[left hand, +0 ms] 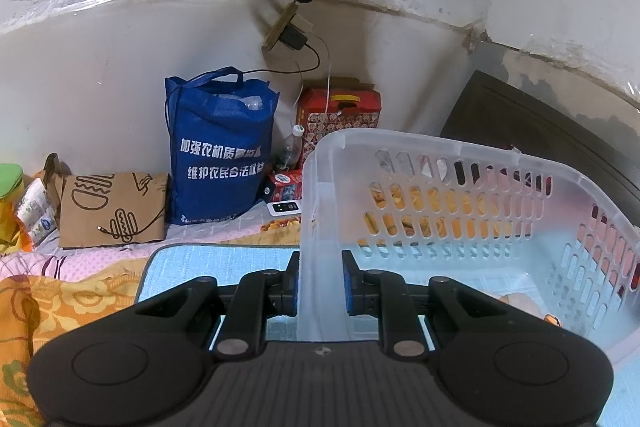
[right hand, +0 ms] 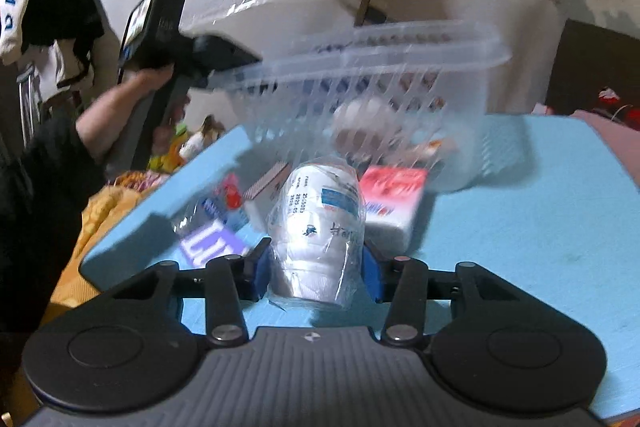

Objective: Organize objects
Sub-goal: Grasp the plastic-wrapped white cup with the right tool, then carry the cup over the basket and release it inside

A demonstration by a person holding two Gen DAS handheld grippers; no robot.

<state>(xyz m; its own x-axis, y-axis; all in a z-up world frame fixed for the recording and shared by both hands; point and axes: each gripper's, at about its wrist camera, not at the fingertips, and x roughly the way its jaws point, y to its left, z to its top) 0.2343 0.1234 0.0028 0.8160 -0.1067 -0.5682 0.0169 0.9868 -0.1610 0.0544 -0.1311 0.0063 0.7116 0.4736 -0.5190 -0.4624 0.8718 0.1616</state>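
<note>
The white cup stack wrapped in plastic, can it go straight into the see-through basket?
Not quite. The plastic-wrapped white cup stack sits in the right tool; a red-and-white packet and small boxes lie between it and the clear slotted plastic basket, which the left tool holds tilted.

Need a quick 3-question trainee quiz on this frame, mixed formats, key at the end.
1. True or false: the left hand-held gripper is clamped on the clear basket wall.
2. What lies between the right hand-held gripper pads? A) red box B) wrapped stack of white cups C) blue tote
3. Fill in: the items lie on a light ____ mat.

Key: 1 true; 2 B; 3 blue.
</note>
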